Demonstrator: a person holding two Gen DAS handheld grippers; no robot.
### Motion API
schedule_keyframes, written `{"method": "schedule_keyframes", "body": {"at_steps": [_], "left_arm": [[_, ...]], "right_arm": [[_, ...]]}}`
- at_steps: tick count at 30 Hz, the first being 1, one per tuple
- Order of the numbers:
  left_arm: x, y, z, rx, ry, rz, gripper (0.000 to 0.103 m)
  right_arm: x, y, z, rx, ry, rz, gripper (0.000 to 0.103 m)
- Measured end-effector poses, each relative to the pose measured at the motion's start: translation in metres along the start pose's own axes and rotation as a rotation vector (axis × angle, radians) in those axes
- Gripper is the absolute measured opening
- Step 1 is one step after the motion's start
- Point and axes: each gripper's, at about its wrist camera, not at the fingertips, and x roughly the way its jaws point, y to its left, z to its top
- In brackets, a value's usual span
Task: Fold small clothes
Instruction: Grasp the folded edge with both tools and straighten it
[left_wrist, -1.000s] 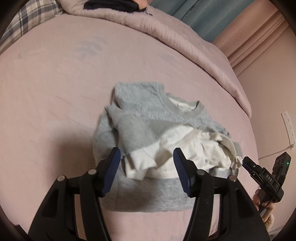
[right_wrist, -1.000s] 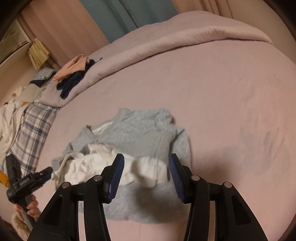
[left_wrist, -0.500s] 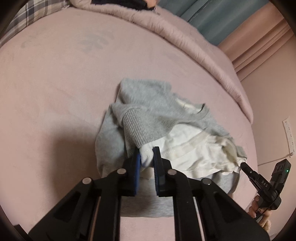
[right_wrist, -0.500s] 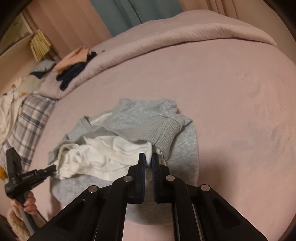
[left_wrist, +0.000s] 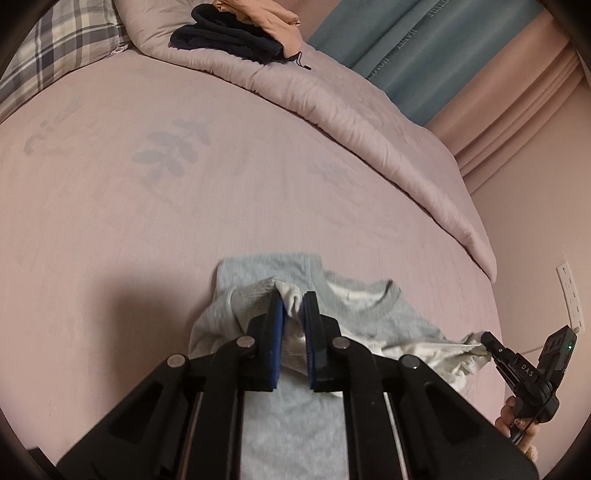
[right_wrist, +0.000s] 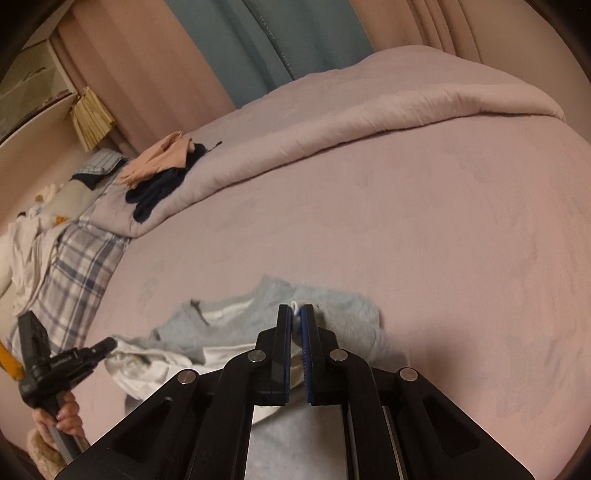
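A small grey sweatshirt (left_wrist: 373, 321) with a white lining lies on the pink bed sheet (left_wrist: 184, 221). My left gripper (left_wrist: 293, 300) is shut on a bunch of white and ribbed grey fabric, lifted over the garment's left part near the collar. Further right, my right gripper (left_wrist: 488, 338) pinches the white hem, which stretches between the two. In the right wrist view my right gripper (right_wrist: 295, 311) is shut on a white fold above the sweatshirt (right_wrist: 332, 299). The left gripper (right_wrist: 109, 344) holds the white edge at the far left. The garment's lower part is hidden under the jaws.
A rolled pink duvet (left_wrist: 351, 122) runs along the far side, with dark navy clothes (left_wrist: 225, 40) and a peach garment (right_wrist: 159, 158) on it. A plaid pillow (right_wrist: 77, 269) lies at the left. A wall socket (left_wrist: 570, 295) and curtains (left_wrist: 424, 55) stand behind.
Both grippers went from open around the white hem to shut on it. They then rose and carried the fabric forward over the sweatshirt toward the collar.
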Motion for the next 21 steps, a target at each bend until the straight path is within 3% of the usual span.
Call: {"method": "schedule_keyframes", "body": {"at_steps": [5, 17, 21], "left_arm": [[0.025, 0.007, 0.02, -0.025, 0.015, 0.029, 0.009], [0.078, 0.024, 0.036, -0.047, 0.085, 0.127, 0.009], [0.077, 0.027, 0.036, -0.042, 0.086, 0.137, 0.018]], "right_arm": [[0.021, -0.004, 0.015, 0.018, 0.019, -0.024, 0.007], [0.095, -0.021, 0.025, 0.072, 0.17, -0.135, 0.007], [0.099, -0.021, 0.022, 0.054, 0.18, -0.165, 0.007]]}}
